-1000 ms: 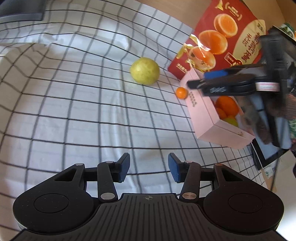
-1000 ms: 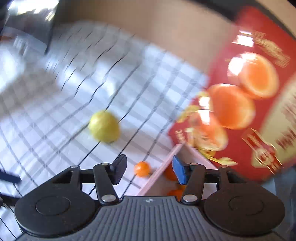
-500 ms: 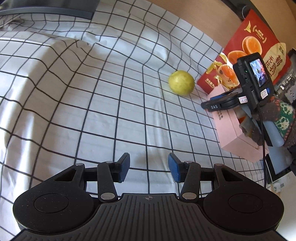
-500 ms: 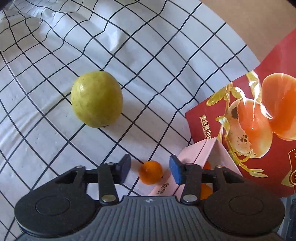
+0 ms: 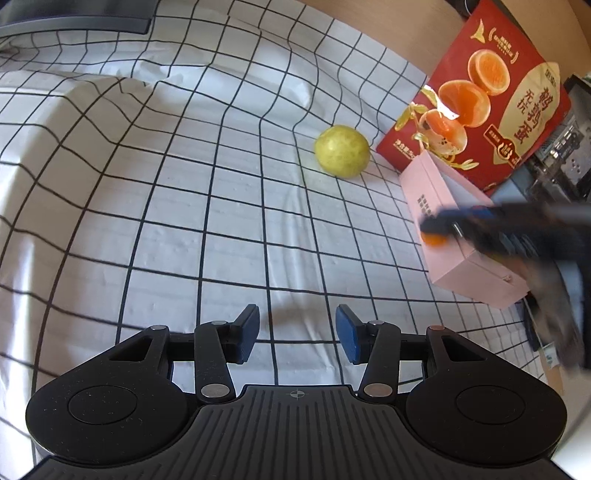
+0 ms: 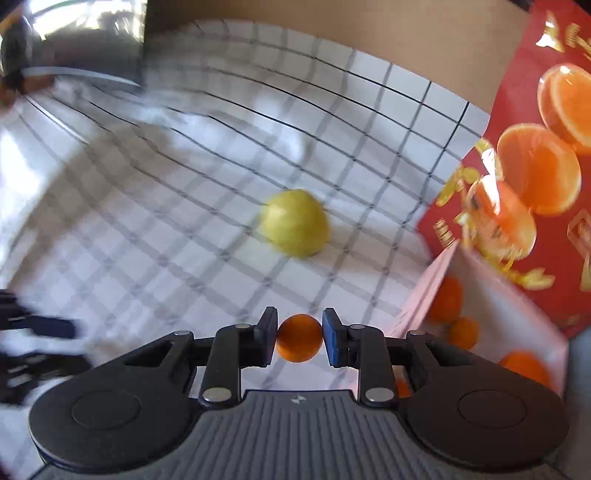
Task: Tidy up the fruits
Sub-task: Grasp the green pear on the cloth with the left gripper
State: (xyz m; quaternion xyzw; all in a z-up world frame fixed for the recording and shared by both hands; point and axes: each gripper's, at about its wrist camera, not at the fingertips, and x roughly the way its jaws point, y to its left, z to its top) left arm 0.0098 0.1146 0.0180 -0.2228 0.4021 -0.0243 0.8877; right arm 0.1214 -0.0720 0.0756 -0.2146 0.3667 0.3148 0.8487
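My right gripper (image 6: 299,338) is shut on a small orange (image 6: 298,338), held above the checked cloth just left of the pink box (image 6: 436,288). Several oranges (image 6: 447,301) lie inside that box. A yellow-green round fruit (image 6: 294,227) rests on the cloth beyond. In the left wrist view, my left gripper (image 5: 295,334) hangs open over bare cloth with nothing between its fingers. The same yellow-green fruit (image 5: 341,151) lies far ahead, the pink box (image 5: 465,254) is at the right, and the blurred right gripper (image 5: 436,230) carries the small orange (image 5: 434,240) by the box's side.
A red carton printed with oranges (image 5: 491,96) leans behind the pink box. The white cloth with a black grid (image 5: 184,203) is rumpled at the far left. A dark object (image 5: 74,18) lies at the far edge. Dark items (image 5: 554,155) crowd the right side.
The right gripper has shut on the small orange that lay beside the pink box and lifted it, swinging quickly. The left gripper has stayed open and barely shifted.
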